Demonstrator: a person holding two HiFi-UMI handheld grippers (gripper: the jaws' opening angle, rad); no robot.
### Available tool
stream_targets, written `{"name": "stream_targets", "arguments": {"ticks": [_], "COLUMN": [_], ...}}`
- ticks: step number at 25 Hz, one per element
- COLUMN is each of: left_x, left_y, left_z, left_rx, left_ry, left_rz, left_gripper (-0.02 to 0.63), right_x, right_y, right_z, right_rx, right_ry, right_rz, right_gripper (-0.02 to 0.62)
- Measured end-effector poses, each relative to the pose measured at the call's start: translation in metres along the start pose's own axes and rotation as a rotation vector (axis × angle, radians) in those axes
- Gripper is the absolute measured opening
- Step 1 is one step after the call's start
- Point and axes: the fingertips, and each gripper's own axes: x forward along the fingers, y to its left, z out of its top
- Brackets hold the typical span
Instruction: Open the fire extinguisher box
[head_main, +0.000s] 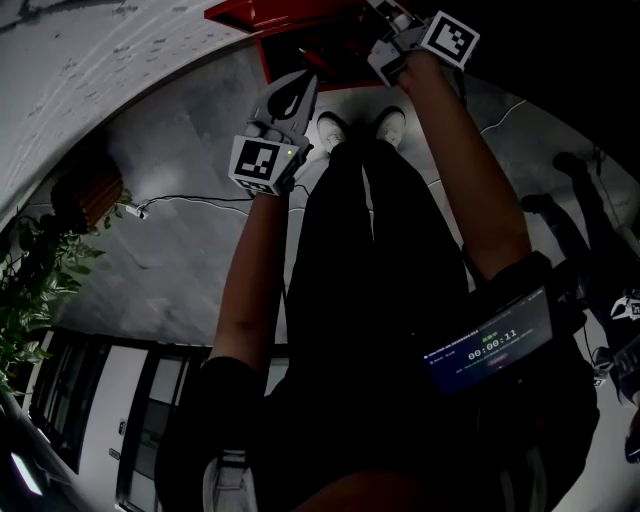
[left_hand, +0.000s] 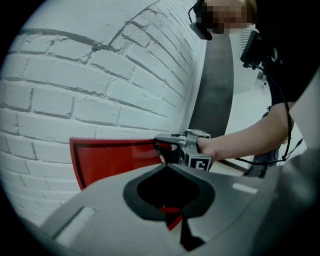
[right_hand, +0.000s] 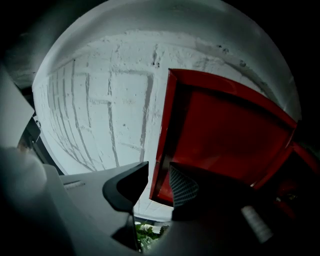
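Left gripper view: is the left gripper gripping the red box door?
No: the left gripper hangs short of the red door; the right gripper is at its edge.

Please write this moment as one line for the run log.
right claw: open, jaws either side of red box edge, not gripping | left claw: shut, empty, not touching box
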Motion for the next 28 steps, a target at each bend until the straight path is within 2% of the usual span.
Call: {"name": "stream_targets", "arguments": {"ticks": [2,6,9,13,18,22,28], "left_x": [-0.007,-0.023,-0.038,-0.058,-0.087,-0.122,-0.154], "left_y": [-0.007,-0.025,-0.04,-0.065,-0.097,-0.13,-0.178], "left_z": [0.0,0.013,0.027,0.06,0.122,0.168,0.207], "left_rx": [-0.002,0.012,0.021,0.049,0.102,0.111,0.176], "left_ry": [0.0,-0.013,-0.021,-0.04,-0.101,-0.161,-0.188], "left_rz": [0.001,-0.012,-0.024,-0.045,-0.08,-0.104,-0.149], "left_gripper": [0.003,0.003,0.002,0.003,0.003,0.003,0.003], "right_x": [-0.012,-0.034,-0.054,-0.087,-0.132,-0.174,-0.212], "right_y": [0.007,0.051,0.1,0.171,0.26,0.321,0.376], "right_z": [-0.003,-0.018,-0.033,-0.058,-0.097,-0.133,-0.144], "right_rx": [-0.053,-0.268,-0.523,-0.88,-1.137,-1.216,-1.193], "right_ry": [0.028,0.125,0.203,0.272,0.307,0.326,0.341], "right_rz": [0.021,0.077,0.076,0.12,0.196,0.256,0.295], "right_gripper": [0.115,0.076,0.047,0.011,0.009,0.009,0.009]}}
